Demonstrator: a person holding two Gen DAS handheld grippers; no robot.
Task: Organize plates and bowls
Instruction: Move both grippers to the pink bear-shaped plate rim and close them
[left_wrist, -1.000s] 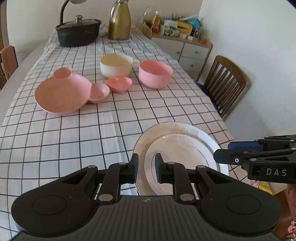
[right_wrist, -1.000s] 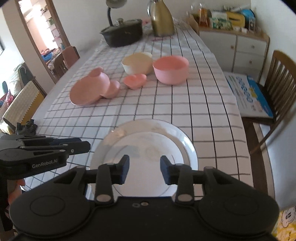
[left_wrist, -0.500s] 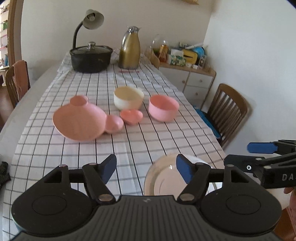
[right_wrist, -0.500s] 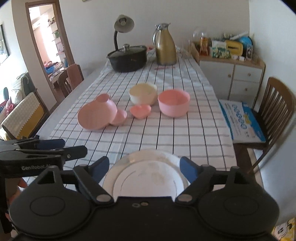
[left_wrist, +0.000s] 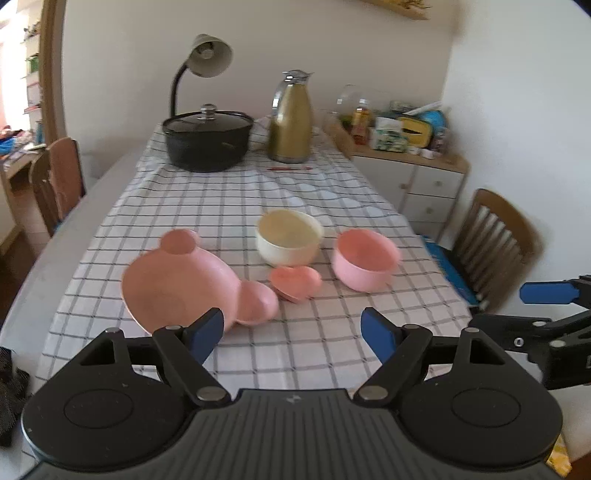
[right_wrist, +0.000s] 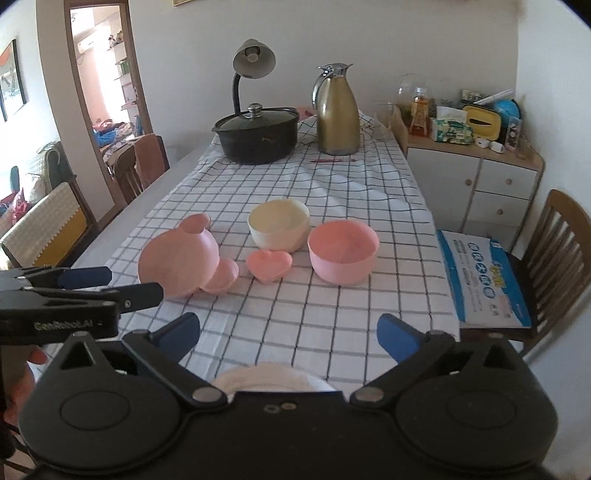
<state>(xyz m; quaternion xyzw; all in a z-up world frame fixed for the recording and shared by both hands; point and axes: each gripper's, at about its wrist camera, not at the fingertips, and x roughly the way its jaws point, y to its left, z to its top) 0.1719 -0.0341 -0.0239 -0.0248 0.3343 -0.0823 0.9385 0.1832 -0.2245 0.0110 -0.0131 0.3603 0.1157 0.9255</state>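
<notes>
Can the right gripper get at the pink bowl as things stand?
Probably yes: the right gripper is open, and only bare checked cloth lies between it and the pink bowl, which stands apart from its neighbours.

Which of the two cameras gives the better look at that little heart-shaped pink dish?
The right wrist view. There the heart-shaped dish is sharp, seen from above, and its heart outline reads clearly between the bear-shaped plate and the pink bowl. The left wrist view is blurred and lower, so the dish looks like a flattened oval.

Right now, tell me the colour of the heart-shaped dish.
Pink heart-shaped dish, clearest in the right wrist view.
</notes>
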